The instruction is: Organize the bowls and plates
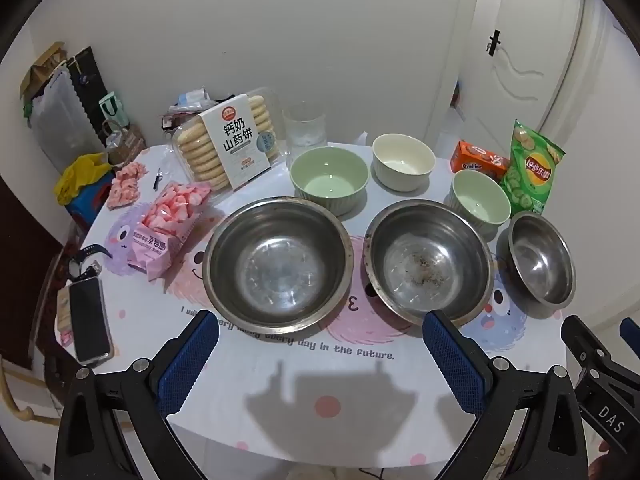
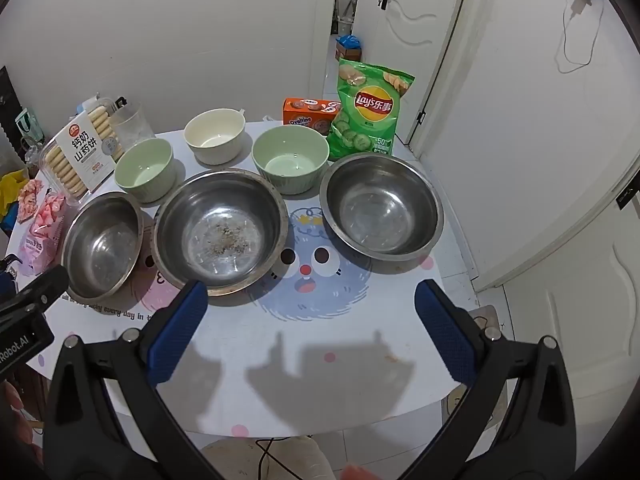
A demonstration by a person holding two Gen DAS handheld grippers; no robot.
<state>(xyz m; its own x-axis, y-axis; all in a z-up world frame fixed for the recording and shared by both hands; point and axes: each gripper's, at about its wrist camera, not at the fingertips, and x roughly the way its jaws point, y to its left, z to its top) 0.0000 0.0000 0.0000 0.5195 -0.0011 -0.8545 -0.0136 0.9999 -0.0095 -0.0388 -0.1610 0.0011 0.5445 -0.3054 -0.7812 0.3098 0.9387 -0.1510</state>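
Three steel bowls stand in a row on the table: a left one (image 1: pixel 278 264) (image 2: pixel 102 244), a middle one with specks in its bottom (image 1: pixel 428 262) (image 2: pixel 220 230), and a right one (image 1: pixel 542 258) (image 2: pixel 380 208). Behind them stand a green ceramic bowl (image 1: pixel 329 180) (image 2: pixel 145 168), a cream bowl (image 1: pixel 403 161) (image 2: pixel 215 136) and a second green bowl (image 1: pixel 479 202) (image 2: pixel 291 164). My left gripper (image 1: pixel 318 332) hangs open above the table's near edge, in front of the left and middle steel bowls. My right gripper (image 2: pixel 310 302) is open too, holding nothing, in front of the middle and right steel bowls.
A biscuit box (image 1: pixel 236 144), a clear glass (image 1: pixel 304 128), pink snack bags (image 1: pixel 168 228), an orange box (image 1: pixel 478 160) (image 2: pixel 310 112) and a green crisp bag (image 1: pixel 532 168) (image 2: pixel 368 112) crowd the table's back and left. A phone (image 1: pixel 90 320) lies at the left edge. A door (image 2: pixel 560 160) stands at the right.
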